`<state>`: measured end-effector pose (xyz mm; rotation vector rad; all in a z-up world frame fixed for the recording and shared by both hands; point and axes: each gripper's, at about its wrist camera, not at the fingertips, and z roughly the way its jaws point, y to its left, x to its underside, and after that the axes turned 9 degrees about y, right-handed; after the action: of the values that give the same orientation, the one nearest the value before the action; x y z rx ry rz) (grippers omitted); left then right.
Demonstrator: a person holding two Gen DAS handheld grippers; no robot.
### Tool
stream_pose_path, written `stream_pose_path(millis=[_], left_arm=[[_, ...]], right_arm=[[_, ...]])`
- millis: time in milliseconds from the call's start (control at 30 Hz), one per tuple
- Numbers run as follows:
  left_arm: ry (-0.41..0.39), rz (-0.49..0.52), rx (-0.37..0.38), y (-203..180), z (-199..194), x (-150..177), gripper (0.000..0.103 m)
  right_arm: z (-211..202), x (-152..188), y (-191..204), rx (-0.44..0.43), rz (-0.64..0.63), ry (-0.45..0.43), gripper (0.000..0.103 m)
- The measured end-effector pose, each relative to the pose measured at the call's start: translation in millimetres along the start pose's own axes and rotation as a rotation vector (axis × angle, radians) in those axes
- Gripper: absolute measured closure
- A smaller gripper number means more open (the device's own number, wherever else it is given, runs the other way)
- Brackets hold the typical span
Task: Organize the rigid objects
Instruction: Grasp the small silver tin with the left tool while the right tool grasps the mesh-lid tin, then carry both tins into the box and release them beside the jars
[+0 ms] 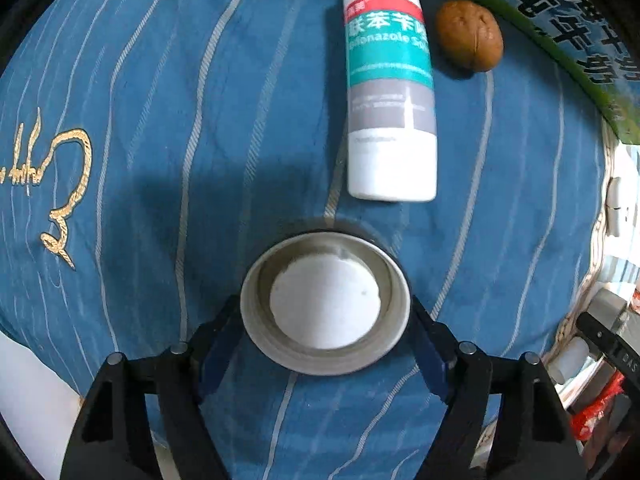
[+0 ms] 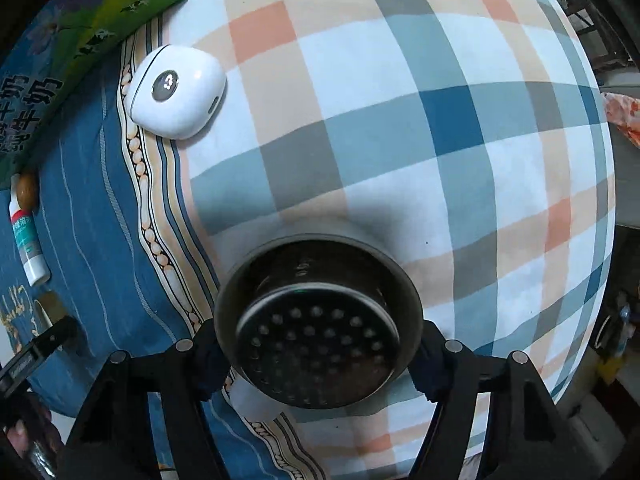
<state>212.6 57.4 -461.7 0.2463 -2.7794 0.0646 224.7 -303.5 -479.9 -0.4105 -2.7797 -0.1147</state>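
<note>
My left gripper (image 1: 325, 334) is shut on a round grey lid (image 1: 325, 303) with a white inner disc, held over the blue striped cloth (image 1: 160, 120). A white medicine bottle (image 1: 390, 92) with a teal label lies ahead of it, and a brown walnut (image 1: 469, 35) lies to the bottle's right. My right gripper (image 2: 318, 354) is shut on a dark metal cup (image 2: 318, 320) with a perforated strainer inside, held above the checked cloth (image 2: 400, 120). A white earbud case (image 2: 176, 92) lies at the far left on the checked cloth.
A green and blue carton (image 1: 560, 32) lies at the far right edge of the blue cloth; it also shows in the right wrist view (image 2: 80, 40). The bottle (image 2: 28, 240) and walnut (image 2: 27, 194) appear at the left there. Clutter (image 1: 600, 340) sits beyond the cloth's right edge.
</note>
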Motion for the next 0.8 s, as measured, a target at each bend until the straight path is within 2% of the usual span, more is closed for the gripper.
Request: stream_pose_path(millis=[133, 300, 367, 433, 633, 800], left_arm=[[-0.026, 0.010, -0.011, -3.5, -7.4, 1.5, 0.041], [-0.039, 0.043, -0.005, -12.9, -14.9, 20.7, 0.041], [-0.035, 0.061, -0.011, -21.0, -11.1, 27.3, 0.041], [-0.015, 0.059, -0.030, -26.2, -1.0, 28.1, 0.039], [-0.025, 0.048, -0.030, -28.8, -4.1, 22.6, 0.034], [-0.040, 0.040, -0.018, -27.5, -5.7, 12.9, 0.039]], right_arm=[[4.1, 5.7, 6.9, 0.011, -0.018, -0.001, 0.030], [5.8, 9.4, 32.1, 0.000, -0.099, 0.018, 0.030], [9.2, 15.0, 42.1, 0.030, -0.132, 0.012, 0.030], [10.8, 17.5, 47.4, 0.057, -0.142, 0.005, 0.030], [9.0, 11.1, 54.5, 0.062, -0.128, 0.032, 0.028], [9.7, 10.0, 64.9, 0.092, -0.134, 0.031, 0.028]])
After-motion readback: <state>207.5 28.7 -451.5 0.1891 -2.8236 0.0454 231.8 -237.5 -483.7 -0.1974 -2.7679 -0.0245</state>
